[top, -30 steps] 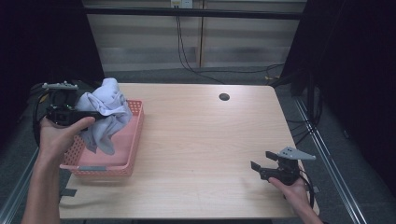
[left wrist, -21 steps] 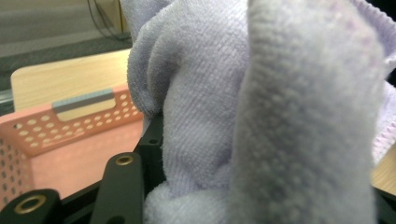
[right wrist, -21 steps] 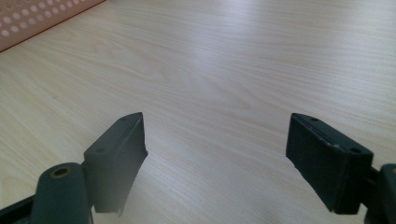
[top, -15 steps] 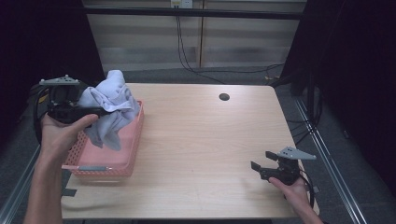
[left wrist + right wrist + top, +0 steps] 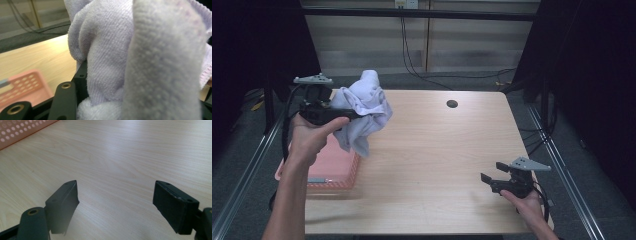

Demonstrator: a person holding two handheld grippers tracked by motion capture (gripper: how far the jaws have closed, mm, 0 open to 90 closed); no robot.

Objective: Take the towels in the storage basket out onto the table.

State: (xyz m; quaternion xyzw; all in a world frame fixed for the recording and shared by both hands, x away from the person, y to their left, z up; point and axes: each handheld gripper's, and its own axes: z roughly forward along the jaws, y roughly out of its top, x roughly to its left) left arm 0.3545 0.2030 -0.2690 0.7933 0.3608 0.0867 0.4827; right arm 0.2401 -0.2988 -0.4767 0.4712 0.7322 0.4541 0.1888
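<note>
Table (image 5: 437, 150): a pale wooden top reaching from the near edge to the far wall; most of it is bare, with a small dark hole (image 5: 452, 104) far of centre.

Basket (image 5: 329, 167): a pink perforated plastic tray at the near left corner of the table, partly behind the person's left forearm; nothing can be made out inside it.

Towel (image 5: 362, 107): a crumpled pale lilac terry cloth, held up in the air at the far left, above the table's left side and just past the basket's far right corner. Its lower end hangs free, clear of the wood.

Left gripper (image 5: 349, 114): raised at the far left, jaws clamped on a bunch of the towel; in the left gripper view the cloth (image 5: 140, 62) bulges between and over the black jaws.

Right gripper (image 5: 490, 181): low at the near right corner, well apart from the towel, jaws spread wide over bare wood with nothing between them.

Step in hand: judged as carrying the towel from the basket out over the table.

Next move: likely to lower the cloth onto open wood near the centre, then bring the right gripper across to catch a free edge or corner; the bunched folds hide the corners, so one must be found first.
</note>
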